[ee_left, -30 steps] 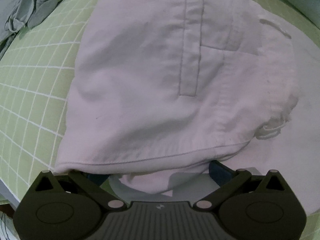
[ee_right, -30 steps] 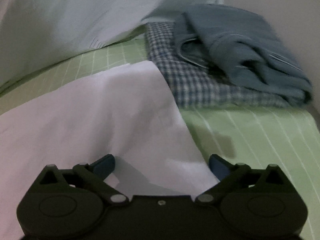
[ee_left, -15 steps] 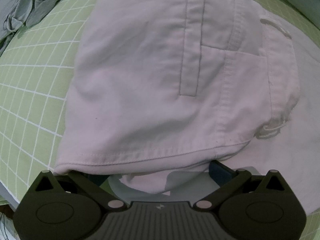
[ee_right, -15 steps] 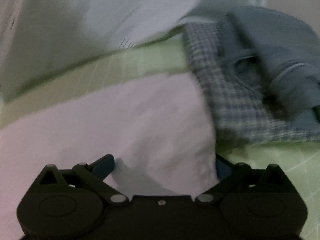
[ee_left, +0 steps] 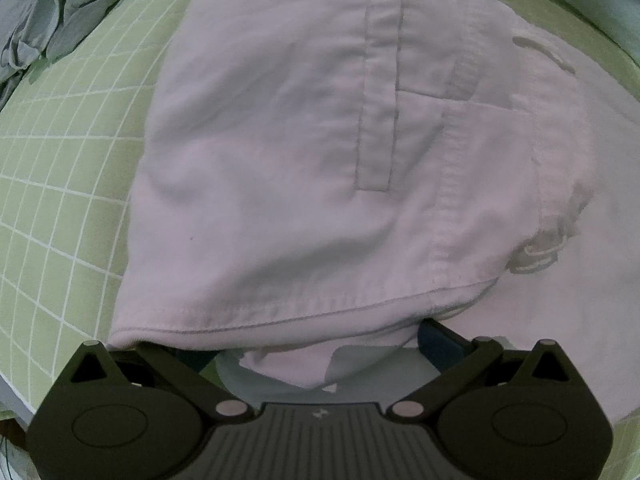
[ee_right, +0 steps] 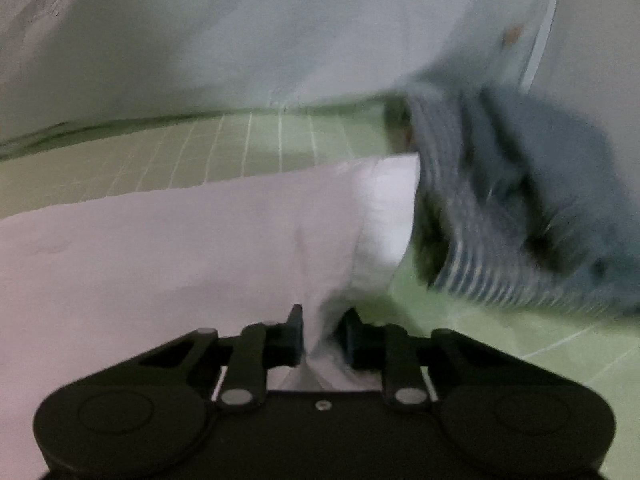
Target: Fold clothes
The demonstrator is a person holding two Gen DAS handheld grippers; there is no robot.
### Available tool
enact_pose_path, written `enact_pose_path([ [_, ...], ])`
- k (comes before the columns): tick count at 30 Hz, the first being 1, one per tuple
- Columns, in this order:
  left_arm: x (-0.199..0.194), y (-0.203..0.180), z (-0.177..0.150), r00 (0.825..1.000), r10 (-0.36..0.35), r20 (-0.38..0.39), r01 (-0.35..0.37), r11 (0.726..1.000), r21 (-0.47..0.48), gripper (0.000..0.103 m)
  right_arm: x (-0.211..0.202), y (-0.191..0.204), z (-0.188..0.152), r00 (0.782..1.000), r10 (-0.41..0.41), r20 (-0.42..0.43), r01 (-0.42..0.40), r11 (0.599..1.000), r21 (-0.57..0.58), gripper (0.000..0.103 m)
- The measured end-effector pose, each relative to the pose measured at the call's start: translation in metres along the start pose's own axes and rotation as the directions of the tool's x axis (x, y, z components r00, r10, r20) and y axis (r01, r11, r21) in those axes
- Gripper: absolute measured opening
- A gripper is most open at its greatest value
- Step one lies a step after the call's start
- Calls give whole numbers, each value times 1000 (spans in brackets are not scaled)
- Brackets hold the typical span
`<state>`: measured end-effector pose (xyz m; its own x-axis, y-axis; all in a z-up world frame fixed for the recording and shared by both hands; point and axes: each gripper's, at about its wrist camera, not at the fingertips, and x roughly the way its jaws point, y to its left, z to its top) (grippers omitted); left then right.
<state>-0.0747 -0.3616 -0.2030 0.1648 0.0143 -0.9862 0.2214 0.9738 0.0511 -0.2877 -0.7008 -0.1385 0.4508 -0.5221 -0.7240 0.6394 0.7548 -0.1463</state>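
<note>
White trousers (ee_left: pixel 320 160) with a welt pocket and belt loops lie spread on the green checked bedsheet (ee_left: pixel 60 200). My left gripper (ee_left: pixel 312 344) is open at their near hem; the hem drapes over its fingers, and only the right fingertip (ee_left: pixel 436 336) shows. In the right wrist view the same white trousers (ee_right: pixel 180 248) stretch off to the left. My right gripper (ee_right: pixel 323 336) is shut on a pinched fold at their edge, which rises between the two fingers.
A crumpled grey garment (ee_left: pixel 48 20) lies at the far left of the bed. A folded stack, blue cloth on a plaid piece (ee_right: pixel 520 208), sits to the right of the white fabric, blurred. A pale pillow or sheet (ee_right: pixel 280 32) rises behind.
My right gripper has gone from open to shut on the white fabric's edge, and its view swung left past the folded stack. The left gripper and the trousers have stayed put.
</note>
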Motion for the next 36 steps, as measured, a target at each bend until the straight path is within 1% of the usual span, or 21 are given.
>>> enact_pose_path([
  [2, -1, -3, -1, 1000, -6, 14, 6, 1000, 8, 103, -24, 33, 14, 996, -68, 54, 71, 996, -50, 19],
  [5, -2, -6, -2, 1000, -19, 22, 19, 1000, 18, 103, -66, 97, 25, 989, -87, 121, 96, 992, -77, 19],
  [6, -3, -6, -2, 999, -26, 21, 25, 999, 22, 103, -74, 125, 25, 991, -62, 115, 73, 993, -97, 20],
  [7, -3, -7, -1, 999, -33, 19, 32, 999, 25, 103, -82, 150, 24, 993, -32, 111, 45, 992, -119, 27],
  [8, -4, -7, 0, 999, -41, 16, 41, 999, 27, 103, -90, 165, 17, 994, 15, 110, 0, 990, -142, 40],
  [9, -5, -7, 1, 999, -51, 13, 50, 998, 30, 103, -97, 180, 11, 992, 62, 108, -44, 985, -165, 49],
  [10, -5, -8, 2, 998, -61, 8, 61, 998, 35, 103, -105, 195, 4, 989, 109, 105, -88, 978, -188, 55],
  [12, -7, -8, 1, 996, -84, 8, 84, 995, 50, 103, -120, 225, -10, 975, 202, 95, -175, 956, -233, 56],
  [13, -9, -8, 1, 995, -97, 10, 97, 994, 59, 103, -128, 240, -16, 965, 247, 89, -218, 942, -255, 62],
  [14, -10, -8, 0, 994, -111, 16, 110, 992, 69, 103, -135, 255, -23, 953, 292, 81, -260, 925, -277, 72],
  [15, -12, -8, -1, 992, -124, 20, 122, 990, 77, 103, -144, 265, -29, 942, 325, 84, -289, 912, -290, 76],
  [16, -13, -7, -2, 990, -137, 23, 134, 988, 81, 103, -152, 255, -31, 941, 317, 117, -276, 921, -273, 80],
  [18, -16, -7, -3, 987, -161, 29, 158, 984, 88, 103, -156, 228, -29, 947, 279, 161, -245, 948, -202, 81],
  [21, -16, 20, 2, 979, -201, 37, 197, 976, 88, 103, -156, 177, -32, 964, 181, 193, -175, 983, -51, 86],
  [23, -19, 30, -4, 974, -222, 44, 217, 972, 89, 103, -147, 143, -39, 975, 130, 180, -134, 991, 12, 86],
  [25, -23, 57, -23, 970, -238, 55, 233, 968, 95, 103, -138, 108, -49, 985, 91, 148, -101, 993, 65, 86],
  [29, -30, 68, -24, 963, -255, 82, 245, 963, 114, 103, -123, 56, -72, 987, 120, 110, -133, 984, 121, 86],
  [33, -34, 68, -34, 960, -264, 92, 252, 960, 125, 103, -93, 40, -87, 978, 196, 68, -205, 965, 166, 85],
  [34, -33, 69, -32, 960, -264, 90, 252, 960, 126, 103, -86, 39, -89, 974, 220, 61, -228, 957, 180, 75],
  [35, -29, 66, -29, 961, -263, 87, 251, 959, 129, 103, -83, 41, -92, 972, 230, 51, -236, 954, 187, 46],
  [36, -28, 63, -30, 961, -263, 86, 250, 959, 132, 103, -80, 43, -94, 970, 241, 41, -244, 950, 194, 33],
])
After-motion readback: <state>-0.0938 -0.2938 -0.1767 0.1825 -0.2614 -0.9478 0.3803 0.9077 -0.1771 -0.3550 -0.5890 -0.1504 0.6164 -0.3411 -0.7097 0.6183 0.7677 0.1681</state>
